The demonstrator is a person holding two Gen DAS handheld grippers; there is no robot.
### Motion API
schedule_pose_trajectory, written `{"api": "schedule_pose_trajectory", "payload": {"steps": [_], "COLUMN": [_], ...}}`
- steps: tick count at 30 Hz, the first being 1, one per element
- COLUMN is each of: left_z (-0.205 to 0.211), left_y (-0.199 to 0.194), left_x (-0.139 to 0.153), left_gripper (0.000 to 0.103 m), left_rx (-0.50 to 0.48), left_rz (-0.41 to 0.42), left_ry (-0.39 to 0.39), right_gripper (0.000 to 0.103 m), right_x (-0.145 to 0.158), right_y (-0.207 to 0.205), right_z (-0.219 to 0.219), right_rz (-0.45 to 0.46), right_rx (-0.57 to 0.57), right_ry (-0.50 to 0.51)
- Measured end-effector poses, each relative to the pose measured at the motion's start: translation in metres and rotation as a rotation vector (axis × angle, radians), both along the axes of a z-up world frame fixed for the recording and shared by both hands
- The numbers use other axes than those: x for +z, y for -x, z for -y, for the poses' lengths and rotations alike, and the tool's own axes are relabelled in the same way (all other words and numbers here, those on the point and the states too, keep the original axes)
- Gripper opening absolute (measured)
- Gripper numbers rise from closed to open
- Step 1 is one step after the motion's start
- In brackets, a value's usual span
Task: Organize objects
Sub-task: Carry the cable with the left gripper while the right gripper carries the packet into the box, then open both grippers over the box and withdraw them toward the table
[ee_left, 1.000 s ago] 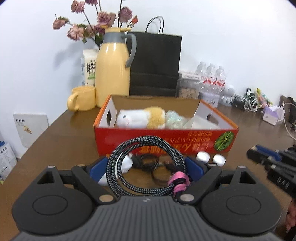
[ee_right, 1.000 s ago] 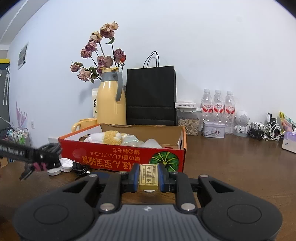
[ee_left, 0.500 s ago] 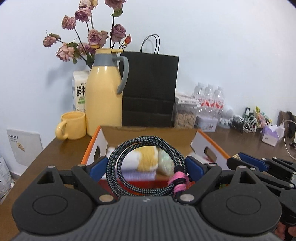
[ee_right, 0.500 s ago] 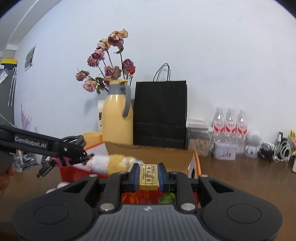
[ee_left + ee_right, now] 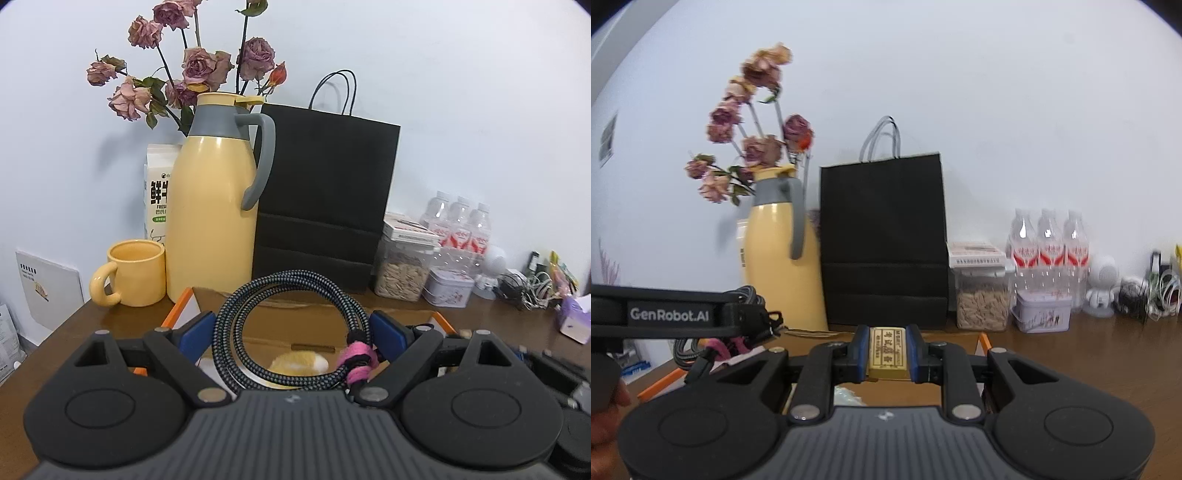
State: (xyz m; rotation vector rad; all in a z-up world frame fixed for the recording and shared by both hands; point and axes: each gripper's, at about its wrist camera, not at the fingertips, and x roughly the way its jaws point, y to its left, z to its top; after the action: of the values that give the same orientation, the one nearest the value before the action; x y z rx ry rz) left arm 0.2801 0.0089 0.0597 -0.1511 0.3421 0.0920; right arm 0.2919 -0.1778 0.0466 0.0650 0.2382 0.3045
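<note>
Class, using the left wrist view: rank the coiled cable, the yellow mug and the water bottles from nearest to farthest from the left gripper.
1. Coiled cable: held between the fingers of the left gripper.
2. Yellow mug: on the table, ahead and left.
3. Water bottles: far right, by the wall.

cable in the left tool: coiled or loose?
Coiled. The cable forms a loop tied by a pink strap, held between the left tool's blue pads.
</note>
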Motion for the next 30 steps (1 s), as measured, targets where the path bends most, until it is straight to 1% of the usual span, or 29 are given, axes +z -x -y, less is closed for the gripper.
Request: {"api": "schedule_pose_trajectory", "payload": {"steps": [2,3,5,13,14,15,16,18,20,22,26,30], "left_z": [-0.002,-0.004,-0.008,-0.003,-0.002,-0.002,-0.002,-0.003,-0.004,-0.005,-0.005,-0.004], "left_y": [-0.007,-0.009,-0.011,-0.004,-0.002,0.0,0.002,0.006,0.008,0.009,0.01,0.012], "left_x": [-0.009,-0.014,-0.018,-0.021,-0.021,-0.02,-0.019,-0.018,-0.017,-0.017,-0.017,-0.017], "left_gripper": [0.09,0.09,0.09,0.092,0.096,0.103,0.103,0.103,0.103,0.103,0.103,0.103], "left_rx": [-0.005,-0.001,0.006,-0.005,-0.003,-0.002,0.001,0.013,0.024,0.028,0.029,0.033], "left_rz": [-0.025,-0.041,-0.051,-0.019,-0.004,0.009,0.025,0.05,0.052,0.049,0.047,0.049], "left_ry": [-0.014,-0.009,-0.012,-0.035,-0.042,-0.049,-0.052,-0.047,-0.045,-0.044,-0.048,-0.056], "right_gripper": [0.02,0.02,0.02,0.02,0.021,0.021,0.022,0.039,0.082,0.1,0.102,0.103], "right_x": [-0.008,-0.011,-0.015,-0.019,-0.019,-0.019,-0.019,-0.019,-0.018,-0.018,-0.016,-0.016], "right_y": [-0.004,-0.006,-0.009,-0.007,-0.005,-0.004,-0.003,-0.002,0.0,0.003,0.006,0.008], "right_z": [0.0,0.001,0.003,0.001,0.001,0.001,0.002,0.003,0.002,0.002,0.0,-0.002], "right_rz": [-0.023,-0.036,-0.062,-0.077,-0.078,-0.077,-0.074,-0.076,-0.074,-0.053,-0.045,-0.046], "right_rx": [0.003,0.003,0.007,0.015,0.015,0.013,0.01,0.009,0.002,-0.005,-0.003,-0.002], "right_ry": [0.014,0.015,0.006,0.025,0.027,0.029,0.032,0.031,0.037,0.043,0.05,0.061]}}
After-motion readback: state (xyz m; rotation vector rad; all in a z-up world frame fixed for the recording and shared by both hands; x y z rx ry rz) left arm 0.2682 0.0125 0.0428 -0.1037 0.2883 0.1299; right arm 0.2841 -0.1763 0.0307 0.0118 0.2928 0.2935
